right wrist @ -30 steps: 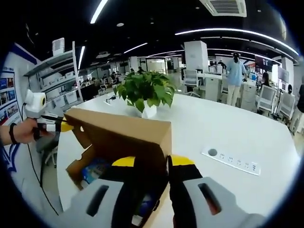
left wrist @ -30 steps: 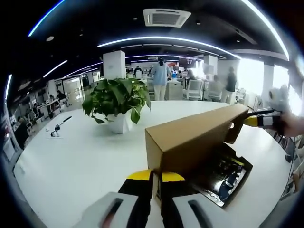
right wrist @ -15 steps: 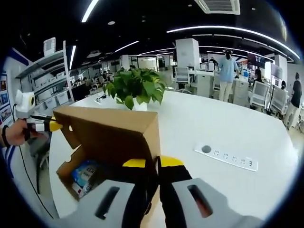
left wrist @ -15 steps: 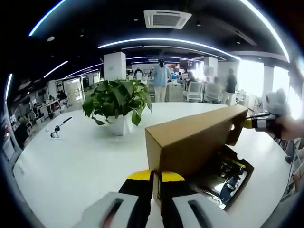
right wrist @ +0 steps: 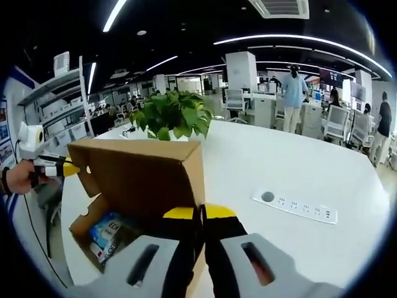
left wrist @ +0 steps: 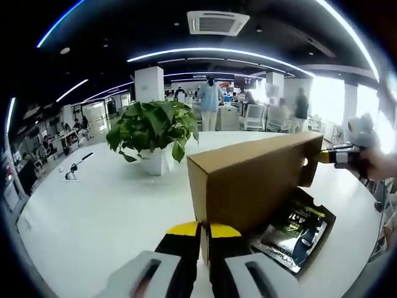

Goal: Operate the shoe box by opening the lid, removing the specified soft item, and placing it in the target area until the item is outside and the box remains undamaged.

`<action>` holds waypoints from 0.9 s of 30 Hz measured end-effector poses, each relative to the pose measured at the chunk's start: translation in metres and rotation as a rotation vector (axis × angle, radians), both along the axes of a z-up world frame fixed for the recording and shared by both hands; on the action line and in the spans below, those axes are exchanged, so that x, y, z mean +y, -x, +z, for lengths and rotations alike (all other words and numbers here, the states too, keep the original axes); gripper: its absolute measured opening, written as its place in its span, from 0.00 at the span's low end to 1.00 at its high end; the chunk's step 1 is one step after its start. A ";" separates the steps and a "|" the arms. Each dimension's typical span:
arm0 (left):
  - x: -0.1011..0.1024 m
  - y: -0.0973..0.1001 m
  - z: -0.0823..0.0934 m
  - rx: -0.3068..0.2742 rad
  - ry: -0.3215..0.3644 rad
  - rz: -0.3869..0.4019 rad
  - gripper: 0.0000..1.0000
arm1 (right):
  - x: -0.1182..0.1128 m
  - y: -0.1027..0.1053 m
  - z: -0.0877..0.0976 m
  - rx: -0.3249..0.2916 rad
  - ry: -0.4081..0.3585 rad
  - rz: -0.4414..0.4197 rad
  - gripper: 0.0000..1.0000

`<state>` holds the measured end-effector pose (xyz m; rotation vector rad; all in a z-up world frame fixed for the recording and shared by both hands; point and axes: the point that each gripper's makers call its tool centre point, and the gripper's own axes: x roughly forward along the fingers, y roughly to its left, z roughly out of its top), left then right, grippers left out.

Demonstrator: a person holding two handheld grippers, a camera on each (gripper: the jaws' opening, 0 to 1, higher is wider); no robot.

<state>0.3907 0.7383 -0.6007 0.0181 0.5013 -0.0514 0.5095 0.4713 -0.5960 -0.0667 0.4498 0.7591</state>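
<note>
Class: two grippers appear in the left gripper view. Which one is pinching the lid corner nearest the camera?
The left gripper, rising from the bottom of the view, pinches the near corner of the raised cardboard lid. The right gripper holds the far end.

Plain brown lid, yellow-tipped black left claw, green plant, white table.

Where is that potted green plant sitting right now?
The potted plant stands on the white table, behind the raised cardboard lid of the shoe box; in the right gripper view it rises just beyond the lid's top edge.
</note>
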 end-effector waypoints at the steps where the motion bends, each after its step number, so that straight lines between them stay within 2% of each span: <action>1: 0.000 -0.001 -0.001 0.002 0.000 0.000 0.03 | 0.000 0.000 -0.002 0.003 0.003 0.000 0.01; 11: 0.002 -0.005 -0.025 0.057 -0.012 -0.010 0.03 | 0.002 -0.008 -0.013 0.028 0.001 -0.012 0.01; 27: 0.007 -0.016 -0.031 0.073 -0.021 -0.019 0.03 | 0.009 -0.022 -0.028 0.069 0.001 -0.032 0.00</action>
